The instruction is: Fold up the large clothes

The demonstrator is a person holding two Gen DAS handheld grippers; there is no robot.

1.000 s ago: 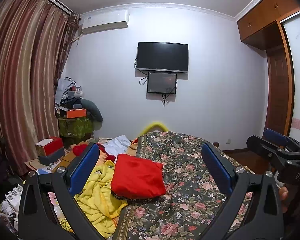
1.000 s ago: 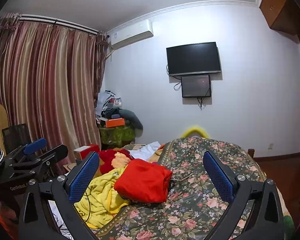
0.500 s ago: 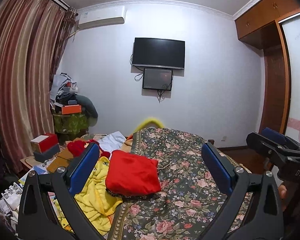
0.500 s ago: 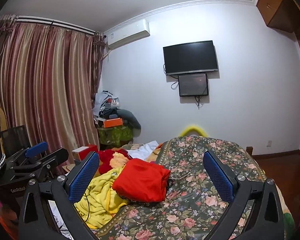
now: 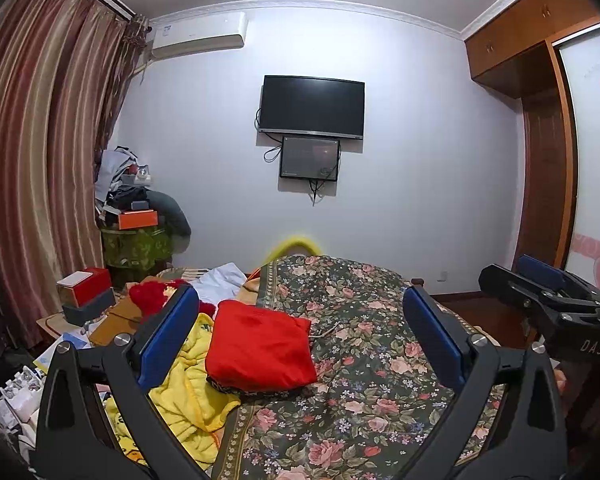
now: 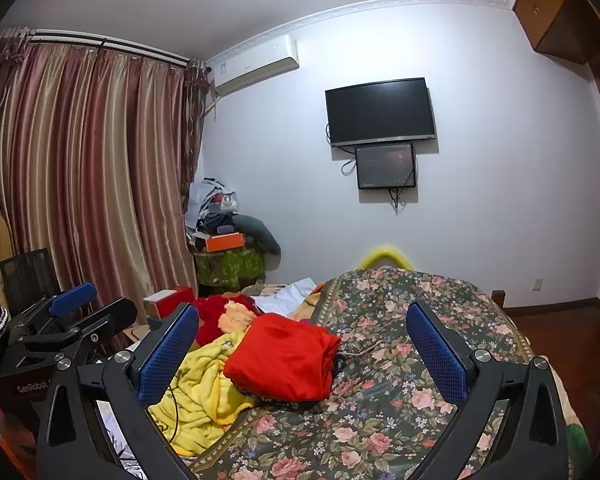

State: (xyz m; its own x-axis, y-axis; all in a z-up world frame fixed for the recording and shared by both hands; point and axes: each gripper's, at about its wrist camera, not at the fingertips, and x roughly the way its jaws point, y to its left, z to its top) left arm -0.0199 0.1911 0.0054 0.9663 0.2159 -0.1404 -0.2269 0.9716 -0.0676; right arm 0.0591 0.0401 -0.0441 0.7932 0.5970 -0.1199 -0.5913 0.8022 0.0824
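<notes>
Curtain [image 6: 88, 168]: striped, maroon and gold, hanging at the far left from a ceiling rod.
Air conditioner [image 5: 199, 35]: white unit high on the wall, next to the curtain top.
Corner pile [image 5: 134, 208]: bags and an orange box stacked on a green-covered stand by the curtain.
Red box [image 5: 86, 286]: on a grey box, on a low surface left of the bed.
Yellow blanket [image 5: 188, 392]: crumpled at the left edge of the bed, partly under the red garment.
Left gripper [image 5: 300, 338]: held above the bed, jaws spread wide, nothing between the blue pads [image 5: 168, 338]; also seen at the left edge of the right wrist view.
Red garment [image 5: 260, 350]: folded into a compact bundle, lying on the left part of the floral cover, touching the yellow blanket; no gripper touches it.
Bedspread [image 5: 364, 360]: dark, floral, covering the bed from centre to right.
Television [image 5: 311, 107]: black, wall-mounted, with a smaller screen just beneath it.
Right gripper [image 6: 302, 350]: held above the bed, jaws spread wide, empty.
Wardrobe [image 5: 540, 92]: wooden, along the right wall.
</notes>
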